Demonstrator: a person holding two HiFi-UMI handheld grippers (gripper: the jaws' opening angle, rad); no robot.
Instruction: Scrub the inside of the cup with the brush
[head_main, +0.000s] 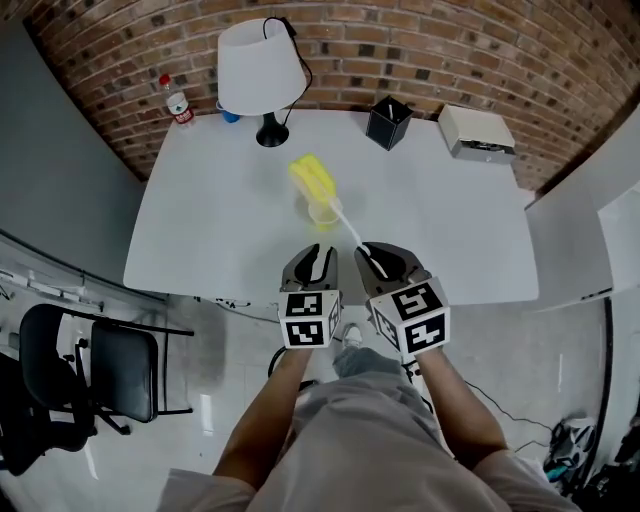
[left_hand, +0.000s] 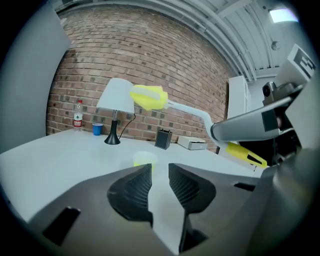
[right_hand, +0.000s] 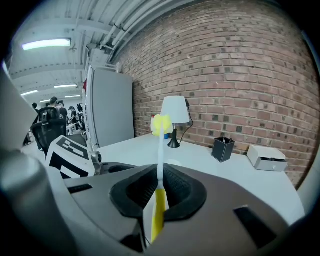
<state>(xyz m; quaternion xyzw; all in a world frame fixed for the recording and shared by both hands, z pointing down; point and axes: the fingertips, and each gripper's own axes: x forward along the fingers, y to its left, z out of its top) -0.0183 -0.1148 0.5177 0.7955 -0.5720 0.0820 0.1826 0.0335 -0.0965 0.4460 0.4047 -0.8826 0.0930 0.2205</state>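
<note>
A pale yellow cup (head_main: 323, 212) stands upright near the middle of the white table (head_main: 200, 230). Above and just behind it hangs the brush's yellow sponge head (head_main: 312, 178). The brush's white handle runs back to my right gripper (head_main: 378, 255), which is shut on it. In the right gripper view the handle (right_hand: 158, 197) is pinched between the pads and the sponge head (right_hand: 160, 124) points up and away. My left gripper (head_main: 320, 250) hovers just short of the cup, beside the right one. In the left gripper view the cup (left_hand: 145, 159) sits beyond the narrowly open left gripper (left_hand: 160, 170), which holds nothing.
At the table's back stand a white lamp (head_main: 262, 70), a black pen holder (head_main: 389, 122), a white box (head_main: 478, 132), a water bottle (head_main: 178, 102) and a small blue cup (head_main: 229, 114). A black chair (head_main: 90, 375) stands on the floor at the left.
</note>
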